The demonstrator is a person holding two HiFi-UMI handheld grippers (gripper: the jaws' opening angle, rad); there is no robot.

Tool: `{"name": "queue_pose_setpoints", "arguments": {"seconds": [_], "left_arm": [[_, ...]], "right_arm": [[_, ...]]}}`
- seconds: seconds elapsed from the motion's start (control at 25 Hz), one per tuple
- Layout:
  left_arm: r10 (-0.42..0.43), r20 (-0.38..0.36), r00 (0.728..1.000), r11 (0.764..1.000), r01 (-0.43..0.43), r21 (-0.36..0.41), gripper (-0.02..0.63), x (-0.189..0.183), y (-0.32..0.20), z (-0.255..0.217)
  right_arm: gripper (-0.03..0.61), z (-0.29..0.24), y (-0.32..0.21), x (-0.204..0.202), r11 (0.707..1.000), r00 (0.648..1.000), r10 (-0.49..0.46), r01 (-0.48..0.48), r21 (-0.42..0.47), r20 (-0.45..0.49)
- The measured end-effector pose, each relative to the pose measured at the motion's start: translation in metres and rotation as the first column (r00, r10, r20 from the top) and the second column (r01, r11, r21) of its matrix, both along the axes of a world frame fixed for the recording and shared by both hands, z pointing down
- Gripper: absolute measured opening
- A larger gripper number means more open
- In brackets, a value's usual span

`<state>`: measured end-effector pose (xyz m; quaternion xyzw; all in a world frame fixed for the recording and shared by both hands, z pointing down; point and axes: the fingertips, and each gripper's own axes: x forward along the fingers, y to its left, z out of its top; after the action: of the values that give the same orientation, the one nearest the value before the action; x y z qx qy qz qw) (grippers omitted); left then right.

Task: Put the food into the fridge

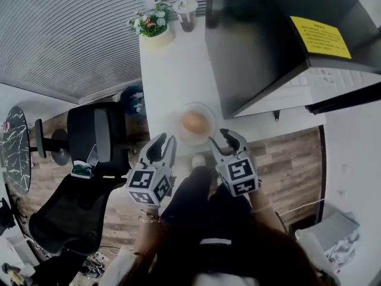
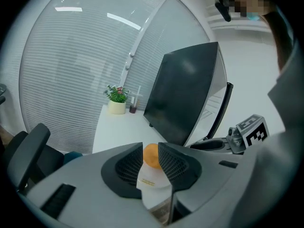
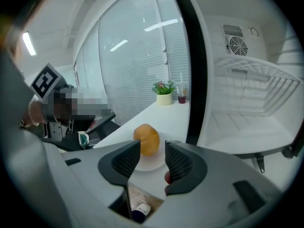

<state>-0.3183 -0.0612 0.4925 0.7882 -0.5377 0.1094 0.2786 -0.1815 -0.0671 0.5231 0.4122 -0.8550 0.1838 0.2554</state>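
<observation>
Window blinds (image 1: 65, 34) close off the room well ahead and to the left of both tools, and a dark office chair (image 1: 89, 136) stands left of the left tool (image 1: 166, 139). Ahead of the tools runs a long white counter (image 1: 172, 70), and on it, ahead and to the right of the right tool (image 1: 219, 138), stands the fridge (image 1: 262, 34). Its dark door (image 2: 185, 99) is swung wide, so the white inside and a wire shelf (image 3: 256, 75) lie bare to the right tool, probably so that the load can go straight in. Far ahead, at the counter's other end, a potted plant (image 1: 152, 24) and a cup (image 1: 186, 12) with a straw are well out of the way. Just ahead, between the two tools and near the counter's near edge, a pale plate (image 1: 208, 113) carries the food (image 1: 194, 123), one round orange-brown piece; whether bun or fruit I cannot tell. Both tools are released, jaws parted with nothing pressed between the pads. They flank the plate from either side, which looks like a setup for lifting it by the rim with the food riding on it.
</observation>
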Motion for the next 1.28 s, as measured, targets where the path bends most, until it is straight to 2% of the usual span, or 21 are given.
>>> {"name": "queue_pose_setpoints", "arguments": {"seconds": [0.16, 0.6, 1.28], "left_arm": [[0.011, -0.002, 1.000, 1.000, -0.011, -0.027, 0.107, -0.002, -0.005, 0.011], [0.050, -0.009, 0.999, 0.994, -0.051, -0.093, 0.118, -0.006, -0.014, 0.039], [0.055, -0.015, 0.998, 0.982, -0.057, -0.183, 0.121, -0.004, -0.019, 0.067]], "right_arm": [[0.187, 0.014, -0.004, 0.002, 1.000, 0.999, 0.002, -0.003, -0.026, -0.035], [0.187, 0.051, -0.007, 0.010, 0.983, 0.995, 0.096, -0.101, -0.155, -0.037], [0.187, 0.075, -0.017, 0.008, 0.971, 0.993, 0.107, -0.117, -0.211, -0.058]]}}
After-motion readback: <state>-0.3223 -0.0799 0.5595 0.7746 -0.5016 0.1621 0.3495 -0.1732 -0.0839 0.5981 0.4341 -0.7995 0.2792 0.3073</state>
